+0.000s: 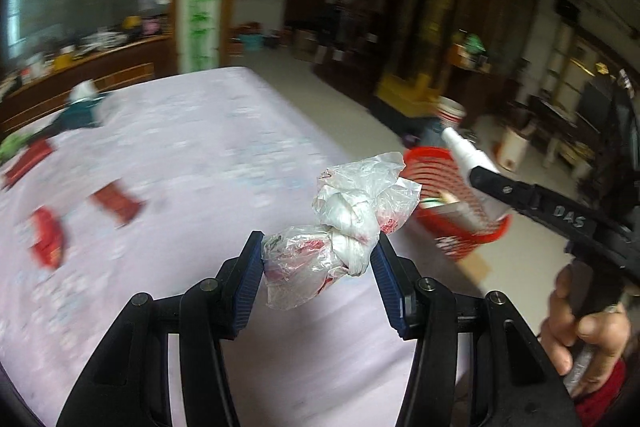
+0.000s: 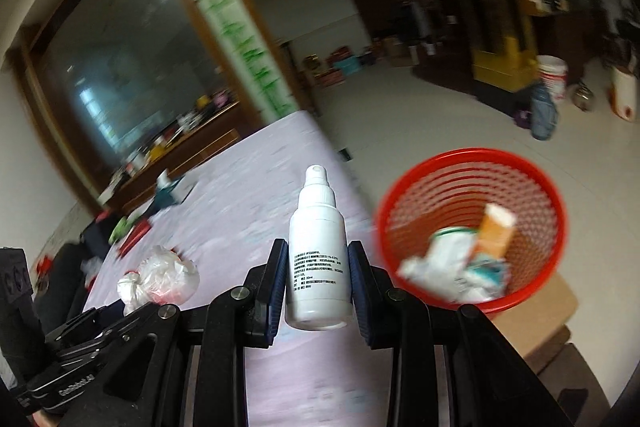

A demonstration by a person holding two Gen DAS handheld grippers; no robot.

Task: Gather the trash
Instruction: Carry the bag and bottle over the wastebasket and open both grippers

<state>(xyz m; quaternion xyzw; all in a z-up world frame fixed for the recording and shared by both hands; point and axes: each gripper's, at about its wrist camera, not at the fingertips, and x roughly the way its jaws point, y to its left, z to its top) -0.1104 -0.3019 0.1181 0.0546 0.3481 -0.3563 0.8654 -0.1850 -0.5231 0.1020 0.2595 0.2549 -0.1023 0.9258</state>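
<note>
1. The left claw [image 1: 316,259] pinched a knotted plastic bag [image 1: 352,215] near the red basket [image 2: 472,223]; the right claw [image 2: 318,267] clamped a white spray bottle [image 2: 318,251] just beside it.
2. Some trash already lay in the basket; red wrappers [image 1: 116,205] remained on the counter [image 1: 192,147], farther from it.
3. Only the right view showed the basket's contents.

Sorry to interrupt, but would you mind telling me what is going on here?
A person is clearing trash off a table with two handheld grippers. The left gripper holds a knotted plastic bag, and the right gripper holds a white spray bottle. Both are beside the red mesh wastebasket, which already contains some trash. Red wrappers remain on the table.
</note>
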